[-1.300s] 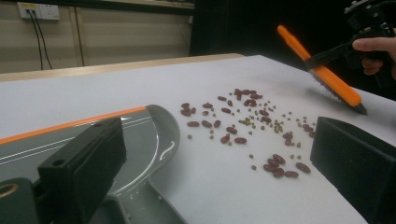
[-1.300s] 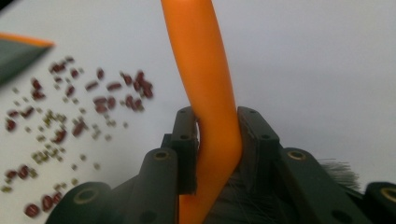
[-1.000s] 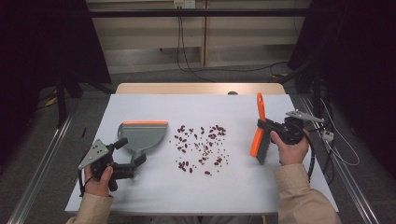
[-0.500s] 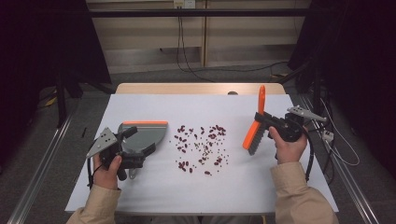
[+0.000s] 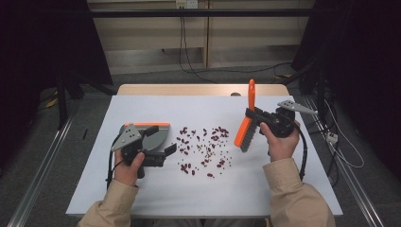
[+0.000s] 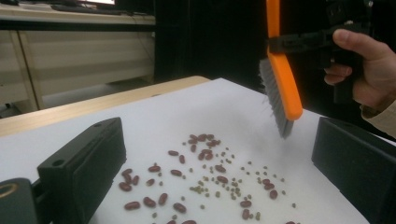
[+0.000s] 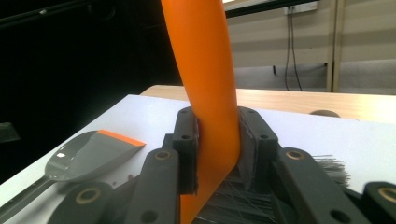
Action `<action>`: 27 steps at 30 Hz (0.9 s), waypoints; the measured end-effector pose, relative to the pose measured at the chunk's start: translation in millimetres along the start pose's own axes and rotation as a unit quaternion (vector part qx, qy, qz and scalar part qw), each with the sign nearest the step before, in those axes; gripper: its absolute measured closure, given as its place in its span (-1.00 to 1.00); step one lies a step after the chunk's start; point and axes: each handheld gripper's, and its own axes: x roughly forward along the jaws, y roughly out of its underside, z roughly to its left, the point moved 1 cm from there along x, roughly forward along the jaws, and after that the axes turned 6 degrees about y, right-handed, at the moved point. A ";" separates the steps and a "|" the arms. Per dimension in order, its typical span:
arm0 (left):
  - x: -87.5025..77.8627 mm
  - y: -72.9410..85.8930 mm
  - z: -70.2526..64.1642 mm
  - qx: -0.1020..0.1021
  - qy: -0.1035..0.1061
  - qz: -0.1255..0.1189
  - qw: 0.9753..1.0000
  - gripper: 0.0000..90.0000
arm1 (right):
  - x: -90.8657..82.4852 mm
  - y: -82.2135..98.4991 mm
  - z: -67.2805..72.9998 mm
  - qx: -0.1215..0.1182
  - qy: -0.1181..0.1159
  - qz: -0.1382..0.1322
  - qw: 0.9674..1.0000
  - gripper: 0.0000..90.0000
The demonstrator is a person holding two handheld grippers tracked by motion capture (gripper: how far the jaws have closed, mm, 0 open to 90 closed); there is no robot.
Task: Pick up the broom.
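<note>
An orange brush point(image 5: 248, 120) with grey bristles hangs tilted over the white table point(image 5: 283, 189), just right of the scattered red beans point(image 5: 203, 149). My right gripper point(image 5: 254, 117) is shut on its handle point(image 7: 210, 93), with the pads pressing both sides. My left gripper point(image 5: 169, 152) is open with nothing between its jaws; it hovers at the near edge of the grey dustpan point(image 5: 153, 133) and points right at the beans point(image 6: 201, 172). The left gripper view shows the brush point(image 6: 285, 79) beyond the beans, bristles down and clear of the table.
Small greenish peas point(image 6: 219, 186) lie mixed among the beans. The dustpan point(image 7: 88, 154) has an orange front lip and lies flat at the left. A wooden strip point(image 5: 203, 90) borders the table's far edge, with cables on the floor beyond.
My left gripper has moved right and a little up, from the near left of the table to the dustpan. The right gripper has carried the brush left toward the beans and raised it.
</note>
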 end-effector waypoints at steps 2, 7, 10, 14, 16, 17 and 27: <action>6.8 0.4 -2.1 -0.002 0.005 0.004 1.000 -0.94 | 3.5 -2.0 5.6 -0.004 -0.006 0.001 1.000 0.58; 21.2 2.5 -5.5 -0.006 0.018 0.012 1.000 -0.95 | 11.5 -5.4 18.0 -0.008 -0.019 0.001 1.000 0.58; 28.0 3.4 -7.4 -0.001 0.029 0.018 0.999 -0.94 | 16.8 -5.9 24.7 -0.011 -0.024 0.002 1.000 0.58; 38.6 4.9 -9.1 -0.005 0.035 0.031 0.999 -0.93 | 23.6 -5.7 33.9 -0.021 -0.028 0.005 0.999 0.58; 45.2 6.2 -10.3 -0.010 0.035 0.038 0.999 -0.90 | 28.5 -5.5 40.8 -0.027 -0.031 0.004 0.999 0.58; 48.6 6.8 -11.3 -0.008 0.037 0.044 0.998 -0.90 | 28.5 -5.5 40.8 -0.027 -0.031 0.004 0.999 0.58; 78.6 10.3 -22.6 -0.019 0.060 0.065 0.996 -0.39 | 44.8 -3.5 71.5 -0.044 -0.059 0.011 0.997 0.58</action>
